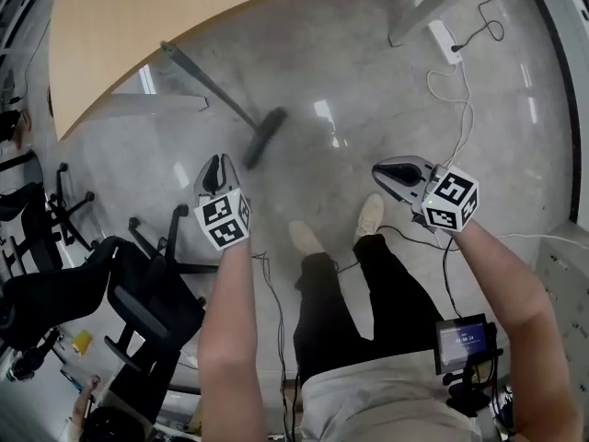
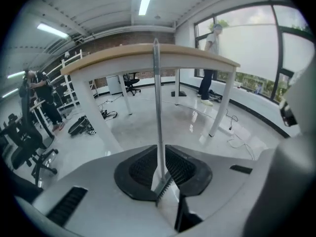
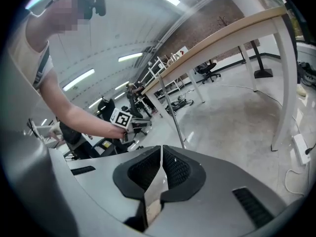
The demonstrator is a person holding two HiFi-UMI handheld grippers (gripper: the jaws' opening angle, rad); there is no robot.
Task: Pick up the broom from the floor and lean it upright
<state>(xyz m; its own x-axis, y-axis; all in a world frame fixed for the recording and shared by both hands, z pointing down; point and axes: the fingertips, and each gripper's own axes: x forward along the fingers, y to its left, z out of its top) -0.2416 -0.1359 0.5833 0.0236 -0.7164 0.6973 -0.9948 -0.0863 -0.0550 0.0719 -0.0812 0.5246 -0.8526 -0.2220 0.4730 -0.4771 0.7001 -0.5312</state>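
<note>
Leaning steeply against the rim of the pale wooden worktop (image 1: 184, 7), the broom (image 1: 213, 88) is seen in the head view with the upper end of its handle at the curved edge and its dark head (image 1: 266, 137), which is blurred, down on the grey floor (image 1: 386, 99). The left claw (image 1: 216, 161) is held clear of the broom, just short of the head, and no contact with it is shown. In the left gripper view the jaws are found a narrow way apart, and the thin handle is sighted through the gap, standing upright beyond them against the worktop rim; nothing is pressed by the pads, so this claw is read as slightly open and empty. The right claw (image 1: 378, 171) is held at the other side of the person's legs, well apart from the broom. In the right gripper view its ribbed pads (image 3: 174, 168) are seen brought together along a single line, with nothing carried between them, so this claw is closed and empty. From that view the handle is seen slanting up to the worktop edge, with the marker cube (image 3: 122, 117) of the left gripper beside it. Office chairs (image 1: 138, 284) are parked at the left of the floor, and a white power strip (image 1: 444, 41) with trailing cables lies at the upper right.
</note>
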